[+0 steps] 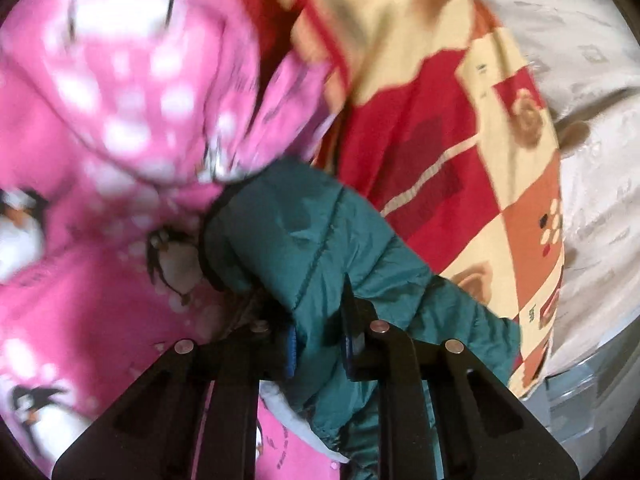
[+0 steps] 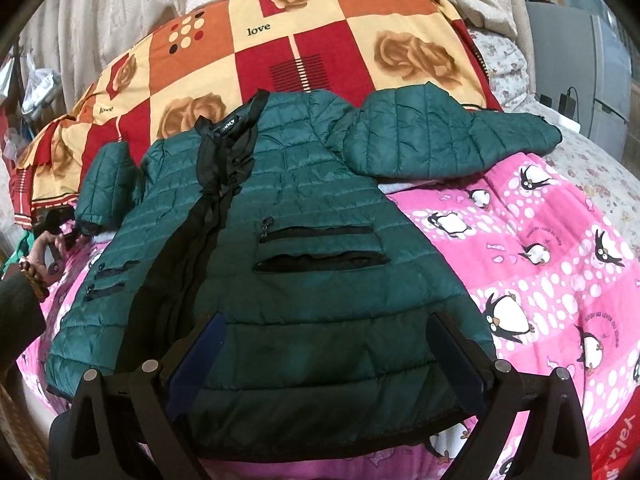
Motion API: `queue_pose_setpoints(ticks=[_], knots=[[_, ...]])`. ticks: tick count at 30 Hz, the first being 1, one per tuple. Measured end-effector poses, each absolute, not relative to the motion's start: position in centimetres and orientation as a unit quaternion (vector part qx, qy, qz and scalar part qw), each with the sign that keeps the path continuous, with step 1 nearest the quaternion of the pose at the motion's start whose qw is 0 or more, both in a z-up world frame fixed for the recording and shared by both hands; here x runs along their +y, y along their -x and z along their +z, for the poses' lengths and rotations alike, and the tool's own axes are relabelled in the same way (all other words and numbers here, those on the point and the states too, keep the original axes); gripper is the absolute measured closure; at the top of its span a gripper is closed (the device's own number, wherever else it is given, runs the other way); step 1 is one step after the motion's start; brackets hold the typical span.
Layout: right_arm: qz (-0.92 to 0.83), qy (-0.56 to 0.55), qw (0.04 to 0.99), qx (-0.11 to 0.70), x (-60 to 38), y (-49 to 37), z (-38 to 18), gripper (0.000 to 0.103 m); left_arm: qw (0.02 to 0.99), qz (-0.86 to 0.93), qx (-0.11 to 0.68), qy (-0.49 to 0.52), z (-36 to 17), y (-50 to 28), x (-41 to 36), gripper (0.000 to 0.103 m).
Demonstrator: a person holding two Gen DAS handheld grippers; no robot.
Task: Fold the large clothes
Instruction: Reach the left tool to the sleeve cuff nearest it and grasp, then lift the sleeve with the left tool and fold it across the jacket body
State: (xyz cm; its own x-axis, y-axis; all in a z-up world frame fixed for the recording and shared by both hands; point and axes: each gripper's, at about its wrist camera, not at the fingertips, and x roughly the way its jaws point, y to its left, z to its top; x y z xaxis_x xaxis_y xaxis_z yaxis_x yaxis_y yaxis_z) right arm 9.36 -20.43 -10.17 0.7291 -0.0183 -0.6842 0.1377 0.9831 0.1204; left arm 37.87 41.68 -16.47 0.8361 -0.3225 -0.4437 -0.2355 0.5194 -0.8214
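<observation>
Now left gripper [image 1: 320, 346] on jacket sleeve [image 1: 320, 240]

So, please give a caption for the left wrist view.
Left gripper shut on the teal quilted jacket sleeve above the pink penguin blanket.

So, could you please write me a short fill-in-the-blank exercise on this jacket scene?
1. The left tongs are shut on the jacket's ____.
2. The green jacket lies on a pink blanket printed with ____.
3. The right tongs are ____, above the jacket's hem.
4. The word on the checked quilt reads ____.

Missing words: sleeve; penguins; open; love
</observation>
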Motion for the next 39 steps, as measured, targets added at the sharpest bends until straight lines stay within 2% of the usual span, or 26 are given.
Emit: queue_pose_setpoints(ticks=[16, 19, 23, 30, 34, 39], knots=[[-0.048, -0.088, 0.931, 0.35, -21.5, -7.6, -9.4, 0.004, 0.902, 0.064, 0.183, 0.386, 0.5, -26.0, 42.8, 0.088], [-0.052, -0.091, 0.933, 0.343, -21.6, -7.3, -9.2, 0.004, 0.923, 0.011, 0.208, 0.323, 2.8, -28.0, 37.3, 0.088], [-0.069, -0.075, 0.933, 0.345, -21.2, -7.2, -9.1, 0.004, 0.929, -0.079, 0.25, 0.263, 2.9, -31.0, 27.1, 0.088], [-0.173, -0.036, 0.917, 0.357, -21.5, -7.1, -9.4, 0.004, 0.899, -0.221, 0.326, 0.193, -0.5, -36.0, 7.6, 0.088], [-0.195, -0.013, 0.909, 0.368, -21.5, -7.4, -9.8, 0.004, 0.881, -0.272, 0.347, 0.174, -1.8, -37.0, -0.6, 0.088], [-0.169, -0.038, 0.911, 0.373, -22.6, -7.5, -10.3, 0.004, 0.856, -0.319, 0.371, 0.166, -4.2, -38.5, -8.5, 0.088]])
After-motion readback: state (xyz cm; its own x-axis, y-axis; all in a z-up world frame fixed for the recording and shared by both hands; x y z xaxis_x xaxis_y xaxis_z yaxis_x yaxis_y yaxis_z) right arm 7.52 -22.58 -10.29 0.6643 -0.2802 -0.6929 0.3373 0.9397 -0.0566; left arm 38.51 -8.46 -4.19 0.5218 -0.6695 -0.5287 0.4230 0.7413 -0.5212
